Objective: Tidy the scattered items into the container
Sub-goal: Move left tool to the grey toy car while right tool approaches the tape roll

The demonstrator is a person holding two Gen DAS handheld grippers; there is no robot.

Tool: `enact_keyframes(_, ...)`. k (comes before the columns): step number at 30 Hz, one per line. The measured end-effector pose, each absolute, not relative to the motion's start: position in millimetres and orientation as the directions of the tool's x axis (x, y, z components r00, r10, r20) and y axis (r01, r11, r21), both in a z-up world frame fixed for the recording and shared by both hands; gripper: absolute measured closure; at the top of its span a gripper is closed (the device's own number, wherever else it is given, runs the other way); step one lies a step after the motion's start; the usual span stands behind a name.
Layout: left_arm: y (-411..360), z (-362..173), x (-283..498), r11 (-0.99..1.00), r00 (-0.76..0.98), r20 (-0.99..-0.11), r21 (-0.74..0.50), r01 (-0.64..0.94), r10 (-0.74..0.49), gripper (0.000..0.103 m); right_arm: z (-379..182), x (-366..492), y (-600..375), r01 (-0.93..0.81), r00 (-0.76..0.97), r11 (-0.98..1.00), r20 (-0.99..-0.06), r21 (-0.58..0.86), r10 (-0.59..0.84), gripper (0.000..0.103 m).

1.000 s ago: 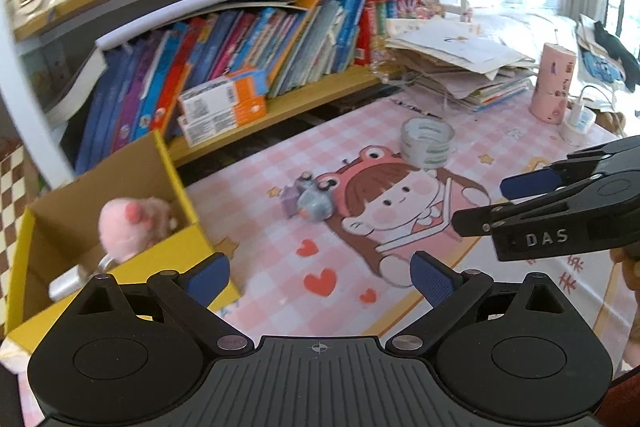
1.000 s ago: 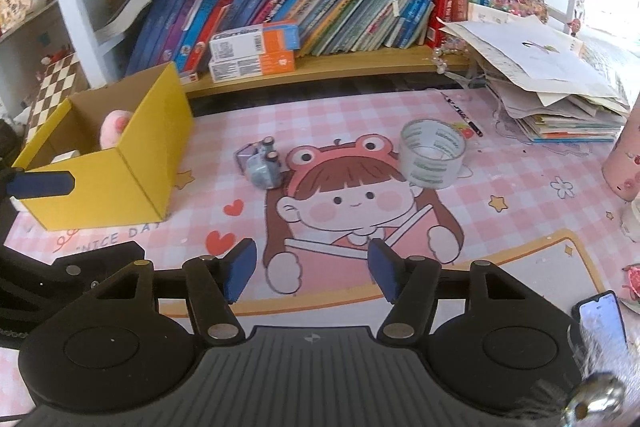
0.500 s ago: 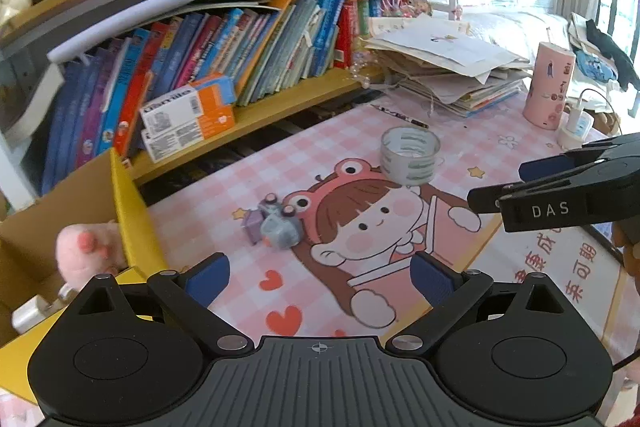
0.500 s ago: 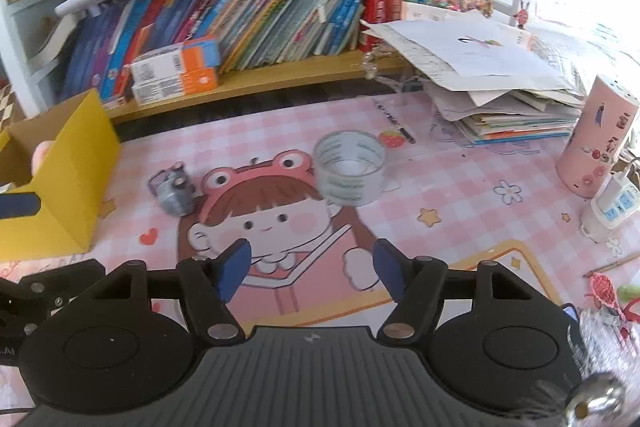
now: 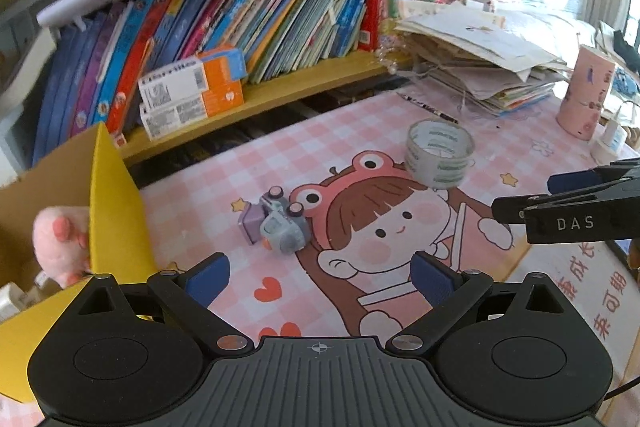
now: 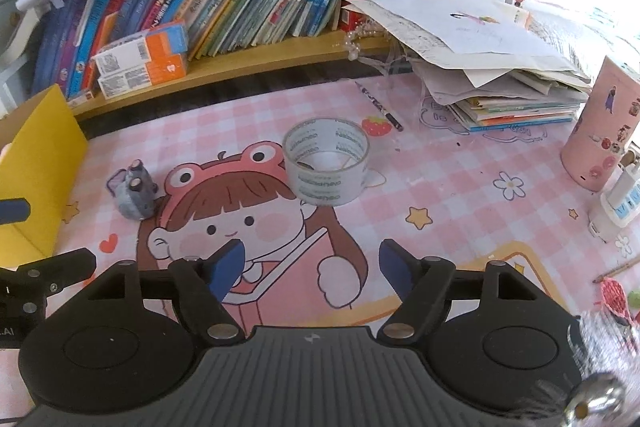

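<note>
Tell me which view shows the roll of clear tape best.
The right wrist view: the tape roll sits near centre, lying flat on the pink mat, its open core and printed band plain. The left wrist view shows it farther off, right of centre, seen more from the side.

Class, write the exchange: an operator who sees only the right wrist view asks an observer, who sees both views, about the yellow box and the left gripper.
Operator: From the right wrist view I see only the outer wall of the yellow box. Is anything inside?
Observer: Yes, a pink plush toy lies in it.
Operator: Is the left gripper open? I see only a bit of it.
Observer: The left wrist view shows it open, with nothing between the fingers.
</note>
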State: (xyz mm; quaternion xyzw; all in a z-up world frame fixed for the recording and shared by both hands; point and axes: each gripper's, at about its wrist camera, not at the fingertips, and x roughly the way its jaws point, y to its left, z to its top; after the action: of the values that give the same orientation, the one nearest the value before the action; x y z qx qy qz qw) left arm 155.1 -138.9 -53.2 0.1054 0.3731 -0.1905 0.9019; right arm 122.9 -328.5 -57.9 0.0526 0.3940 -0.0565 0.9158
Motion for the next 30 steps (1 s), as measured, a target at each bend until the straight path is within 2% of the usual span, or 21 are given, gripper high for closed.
enact_keyframes(8,-140.6,-71.4,179.3,0.926,0.622,-0.742,0.000,0.376,-0.252,0.005,-68.3,151.8,-336.5,0.145,0.668,0.989,-0.741,0.039,-0.069,0.026)
enact_keyframes(30,-154.7,-105.1,216.5,0.953,0.695,-0.704,0.092,0.290,-0.143,0.009,-97.6,218.6,-346.8,0.147,0.643,0.989,-0.762,0.029,-0.073,0.021)
